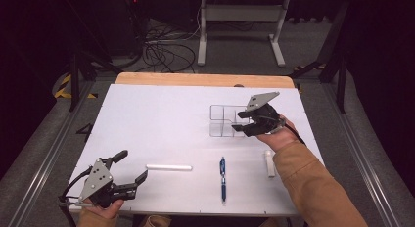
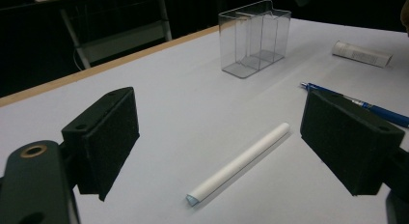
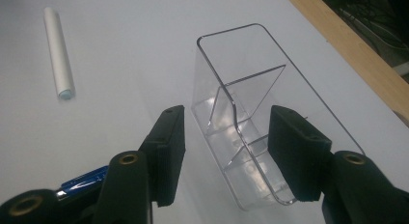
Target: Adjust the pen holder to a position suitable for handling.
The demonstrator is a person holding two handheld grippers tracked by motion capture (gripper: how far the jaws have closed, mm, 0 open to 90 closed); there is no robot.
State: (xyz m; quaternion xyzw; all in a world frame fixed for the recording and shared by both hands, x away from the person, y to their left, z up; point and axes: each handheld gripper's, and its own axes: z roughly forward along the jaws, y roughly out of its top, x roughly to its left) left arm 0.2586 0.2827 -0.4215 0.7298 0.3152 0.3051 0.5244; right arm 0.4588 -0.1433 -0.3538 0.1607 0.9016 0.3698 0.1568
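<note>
A clear divided organizer [image 1: 222,121] stands on the white table top [image 1: 161,124] at the right of the middle. My right gripper [image 1: 239,123] hovers at its right end, open; in the right gripper view the right gripper [image 3: 229,119] has its black pads [image 3: 169,142] on either side of the near end of the organizer [image 3: 241,74], with no contact that I can see. My left gripper [image 1: 131,167] rests wide open at the front left, holding nothing. In the left gripper view a white tube [image 2: 241,163] lies just beyond the left gripper [image 2: 222,132].
On the front of the table lie the white tube [image 1: 169,167], a blue pen [image 1: 222,179] and a short white roll [image 1: 269,162] by the right sleeve. A wooden strip [image 1: 205,79] edges the far side. Beyond it are cables and a desk frame [image 1: 240,26].
</note>
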